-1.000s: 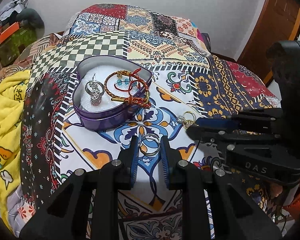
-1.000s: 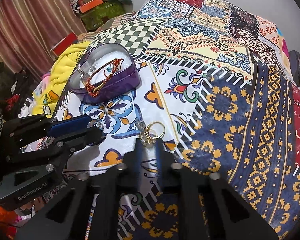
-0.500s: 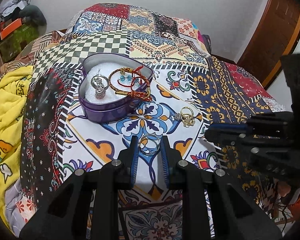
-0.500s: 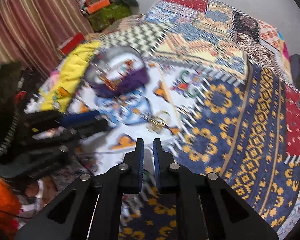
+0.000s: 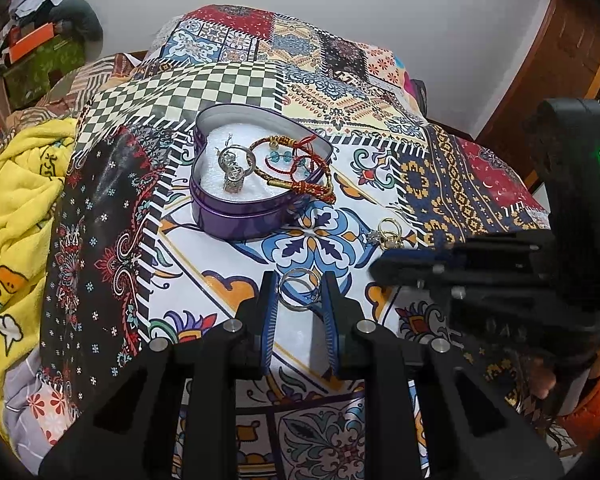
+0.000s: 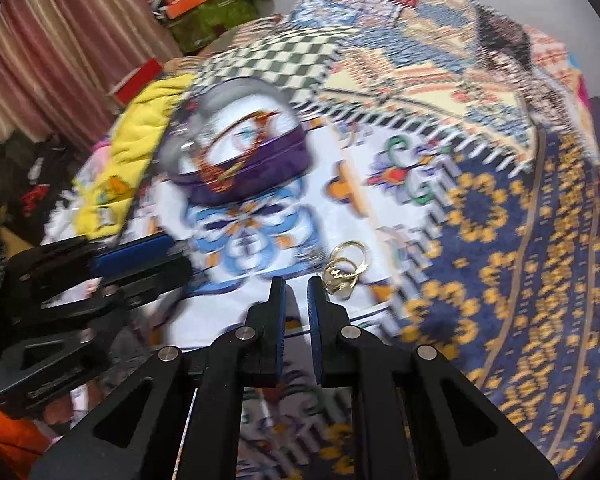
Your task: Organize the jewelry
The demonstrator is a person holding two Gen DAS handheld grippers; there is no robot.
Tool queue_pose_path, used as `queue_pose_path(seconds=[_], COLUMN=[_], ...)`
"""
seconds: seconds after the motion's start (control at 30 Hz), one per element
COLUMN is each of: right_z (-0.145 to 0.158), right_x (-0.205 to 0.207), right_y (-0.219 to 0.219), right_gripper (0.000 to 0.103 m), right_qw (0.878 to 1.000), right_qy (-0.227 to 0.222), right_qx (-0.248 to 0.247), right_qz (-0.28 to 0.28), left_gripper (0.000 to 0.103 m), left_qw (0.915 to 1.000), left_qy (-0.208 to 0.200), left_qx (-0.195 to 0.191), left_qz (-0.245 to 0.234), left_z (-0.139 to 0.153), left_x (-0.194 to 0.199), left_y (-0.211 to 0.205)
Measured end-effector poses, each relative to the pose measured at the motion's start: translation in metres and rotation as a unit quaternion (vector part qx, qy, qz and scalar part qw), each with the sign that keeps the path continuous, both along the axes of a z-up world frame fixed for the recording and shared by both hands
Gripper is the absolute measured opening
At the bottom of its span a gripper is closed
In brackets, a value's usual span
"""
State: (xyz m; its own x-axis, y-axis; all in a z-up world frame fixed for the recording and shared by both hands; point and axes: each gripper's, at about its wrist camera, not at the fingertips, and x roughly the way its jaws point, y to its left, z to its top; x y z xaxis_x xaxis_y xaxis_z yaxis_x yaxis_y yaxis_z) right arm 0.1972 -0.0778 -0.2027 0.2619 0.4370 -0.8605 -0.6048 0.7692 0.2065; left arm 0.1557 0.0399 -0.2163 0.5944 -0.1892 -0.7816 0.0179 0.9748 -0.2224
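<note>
wall [image 5: 380, 8]: white | door [image 5: 572, 52]: brown wood | curtain [image 6: 60, 40]: striped pink

Patchwork bedspread [image 5: 236, 92], yellow blanket [image 5: 16, 200], striped curtain [image 6: 60, 40], perhaps an orange box [image 6: 190, 0]

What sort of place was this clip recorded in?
Most likely a bedroom. The work surface is a bed covered with a colourful patchwork bedspread, a yellow fleece blanket lies bunched at its side, and striped pink curtains hang beside clutter piled against the plain white wall.

Purple heart tin [image 5: 240, 216], yellow blanket [image 5: 16, 200], checkered patchwork bedspread [image 5: 204, 88]
</note>
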Motion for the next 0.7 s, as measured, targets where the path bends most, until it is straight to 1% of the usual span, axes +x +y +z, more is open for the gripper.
queue_pose_path(seconds=[0.17, 0.23, 0.3, 0.4, 0.57, 0.6, 0.63, 0.7], right_z=[0.001, 0.001, 0.001, 0.002, 0.001, 0.001, 0.001, 0.002], right_x=[0.011, 0.013, 0.013, 0.016, 0.009, 0.008, 0.008, 0.009], right_y=[0.0, 0.001, 0.002, 0.009, 0.01, 0.009, 0.008, 0.006], right_gripper=[0.01, 0.013, 0.02, 0.022, 0.021, 0.017, 0.011, 0.011], right_qw=[1.0, 1.0, 1.0, 1.0, 0.999, 0.999, 0.999, 0.999], right_qy=[-0.005, -0.01, -0.01, -0.019, -0.039, -0.041, -0.042, -0.035], right_qx=[-0.005, -0.007, -0.001, -0.004, -0.004, -0.003, -0.003, 0.003], right_qz=[-0.004, -0.005, -0.007, -0.009, -0.009, -0.011, -0.014, -0.018], left_gripper=[0.02, 0.02, 0.02, 0.02, 0.02, 0.02, 0.02, 0.02], left_qw=[1.0, 0.9999, 0.9999, 1.0, 1.0, 1.0, 1.0, 0.9999], left_qy=[-0.003, -0.003, -0.003, -0.003, -0.005, -0.006, -0.005, -0.004], left_qx=[-0.007, -0.01, -0.01, -0.008, -0.007, -0.007, -0.008, -0.009], left_qz=[0.005, 0.006, 0.005, 0.004, 0.003, 0.003, 0.003, 0.004], left_z=[-0.001, -0.002, -0.002, -0.002, -0.003, -0.003, -0.003, -0.003], left_x=[0.002, 0.002, 0.002, 0.002, 0.002, 0.002, 0.002, 0.002], left_y=[0.001, 0.002, 0.002, 0.001, 0.001, 0.001, 0.001, 0.002])
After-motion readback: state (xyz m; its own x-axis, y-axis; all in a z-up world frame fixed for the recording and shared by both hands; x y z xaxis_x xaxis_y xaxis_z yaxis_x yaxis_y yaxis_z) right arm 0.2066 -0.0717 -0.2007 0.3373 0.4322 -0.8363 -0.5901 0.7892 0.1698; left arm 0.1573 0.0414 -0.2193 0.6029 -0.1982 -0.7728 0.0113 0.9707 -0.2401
